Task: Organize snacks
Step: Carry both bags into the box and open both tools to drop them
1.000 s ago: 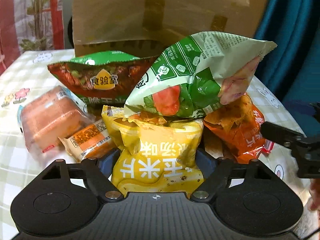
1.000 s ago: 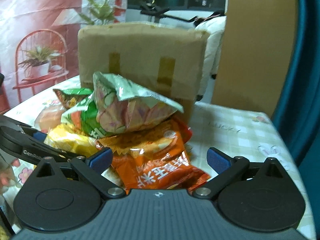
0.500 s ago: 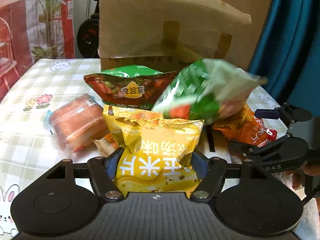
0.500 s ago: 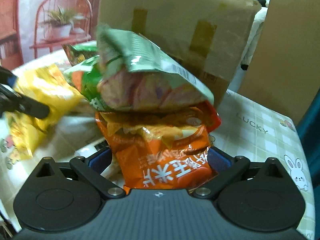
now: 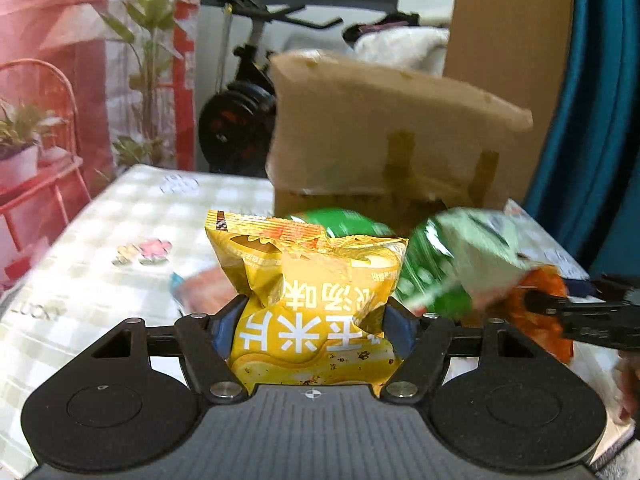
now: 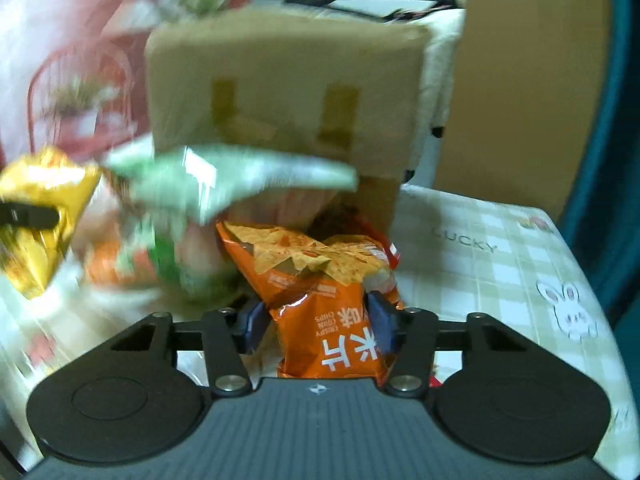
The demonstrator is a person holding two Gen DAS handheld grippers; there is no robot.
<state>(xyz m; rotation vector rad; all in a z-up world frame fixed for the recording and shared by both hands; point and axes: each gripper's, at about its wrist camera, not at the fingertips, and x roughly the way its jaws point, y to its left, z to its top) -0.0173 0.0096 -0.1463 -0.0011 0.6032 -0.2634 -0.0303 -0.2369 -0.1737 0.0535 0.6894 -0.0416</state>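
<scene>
My left gripper (image 5: 310,320) is shut on a yellow snack bag (image 5: 308,264) and holds it upright above the table; the bag also shows at the left of the right wrist view (image 6: 40,200). The jaws of my right gripper (image 6: 318,316) are closing, and its blue pads press both sides of an orange corn chips bag (image 6: 320,280). That gripper (image 5: 560,312) reaches in from the right of the left wrist view. A blurred green and white bag (image 6: 224,184) lies on the pile just behind the orange bag.
A taped cardboard box (image 5: 380,132) stands at the back of the checked tablecloth (image 5: 120,232). A green and brown bag (image 5: 344,222) and a clear-wrapped orange bread pack (image 5: 204,288) lie behind the yellow bag. A teal curtain (image 5: 592,120) hangs at the right.
My left gripper rose with the yellow bag, out from under the pile. The green and white bag dropped lower. My right gripper's jaws went from wide open to pinching the orange bag.
</scene>
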